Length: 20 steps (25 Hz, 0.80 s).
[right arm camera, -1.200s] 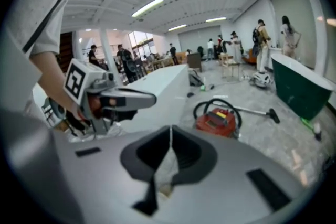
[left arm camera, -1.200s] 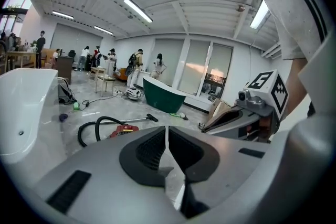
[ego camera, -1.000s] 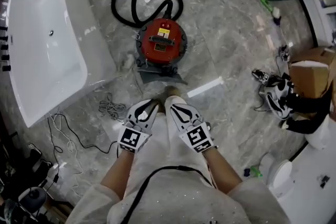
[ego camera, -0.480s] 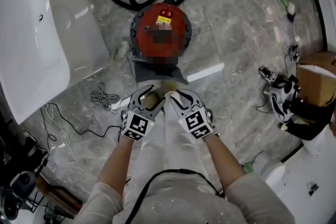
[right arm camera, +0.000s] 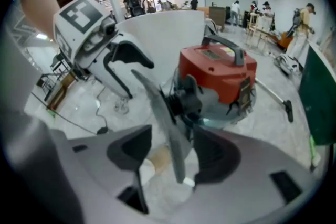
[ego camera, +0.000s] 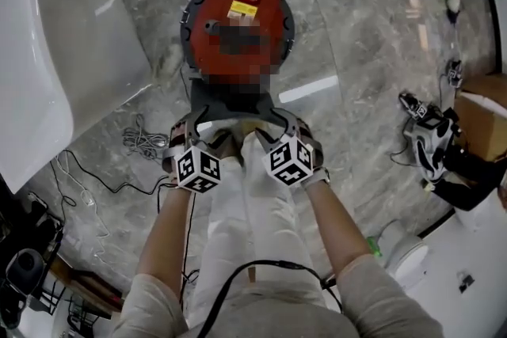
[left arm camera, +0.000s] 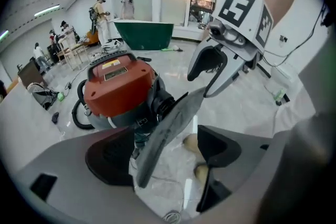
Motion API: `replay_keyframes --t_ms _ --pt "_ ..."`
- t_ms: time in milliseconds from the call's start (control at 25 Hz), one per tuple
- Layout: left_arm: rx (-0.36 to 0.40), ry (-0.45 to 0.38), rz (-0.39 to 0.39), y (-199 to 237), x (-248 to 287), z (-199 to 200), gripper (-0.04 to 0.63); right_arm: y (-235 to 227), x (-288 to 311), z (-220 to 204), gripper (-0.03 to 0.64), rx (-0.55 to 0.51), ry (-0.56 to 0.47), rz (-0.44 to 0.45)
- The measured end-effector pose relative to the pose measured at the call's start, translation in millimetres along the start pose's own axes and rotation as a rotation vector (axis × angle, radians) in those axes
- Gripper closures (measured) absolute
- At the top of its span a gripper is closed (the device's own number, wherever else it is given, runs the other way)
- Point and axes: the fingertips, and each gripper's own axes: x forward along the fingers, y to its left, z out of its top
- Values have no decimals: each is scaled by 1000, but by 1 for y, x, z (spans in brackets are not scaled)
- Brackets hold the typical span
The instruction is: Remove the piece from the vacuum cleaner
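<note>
With jaws that have just been opening and now stand wide, the left gripper and right gripper each straddle, without pinching, the flat grey piece fixed to the red vacuum cleaner, apparently to pull it off together.

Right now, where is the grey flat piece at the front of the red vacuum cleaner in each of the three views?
Head view: the grey flat piece lies at centre, just below the red vacuum cleaner.
Left gripper view: the piece is edge-on, low centre, slanting up to the right.
Right gripper view: the piece is edge-on, at centre, slanting up to the left.
Shared landmark: the red vacuum cleaner, which the piece joins.
</note>
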Motion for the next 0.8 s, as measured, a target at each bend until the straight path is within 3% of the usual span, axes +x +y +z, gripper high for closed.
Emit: replay_keyframes --t_ms 280,440,480,520,600,680,800 --pt "200 62 -3 -7 37 -11 219 3 35 -10 383 -195 46 24" --pt "240 123 36 0 50 -21 223 0 44 -10 385 -229 45 -6" --pt "239 128 54 2 49 -22 253 0 44 -12 388 -226 44 -16" --pt "235 121 76 4 47 -21 326 -1 44 -13 414 -219 40 -28" --pt "231 93 108 8 41 -17 467 -1 41 -14 510 -198 22 -50" --pt "241 86 115 9 36 -15 554 -2 37 -11 572 -188 2 -71" --pt "216 100 103 5 34 -17 563 -1 34 -12 586 -196 0 -93"
